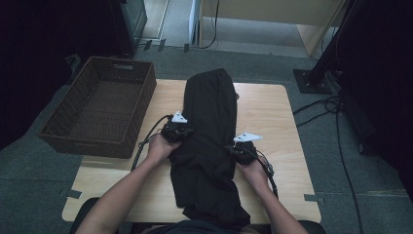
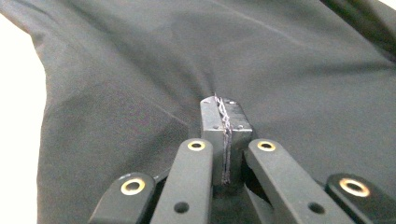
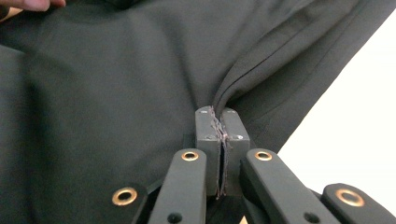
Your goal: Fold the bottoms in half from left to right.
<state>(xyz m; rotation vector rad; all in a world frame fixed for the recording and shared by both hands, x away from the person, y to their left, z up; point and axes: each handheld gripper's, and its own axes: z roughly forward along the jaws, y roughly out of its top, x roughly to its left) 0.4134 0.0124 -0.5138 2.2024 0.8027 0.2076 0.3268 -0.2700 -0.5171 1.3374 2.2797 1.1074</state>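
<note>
Basically pinched both long edges of the black garment (image 1: 209, 141) at mid-length, left gripper (image 1: 176, 130) clamped tight on a nip of cloth, right gripper (image 1: 242, 151) squeezed onto a folded ridge of it. Best handled by lifting both sides evenly, keeping the cloth taut so the fold landed straight. Lay lengthwise down the middle of the wooden table (image 1: 272, 117), dark, smooth, a bit creased, right beside the wicker basket (image 1: 102, 107)
</note>
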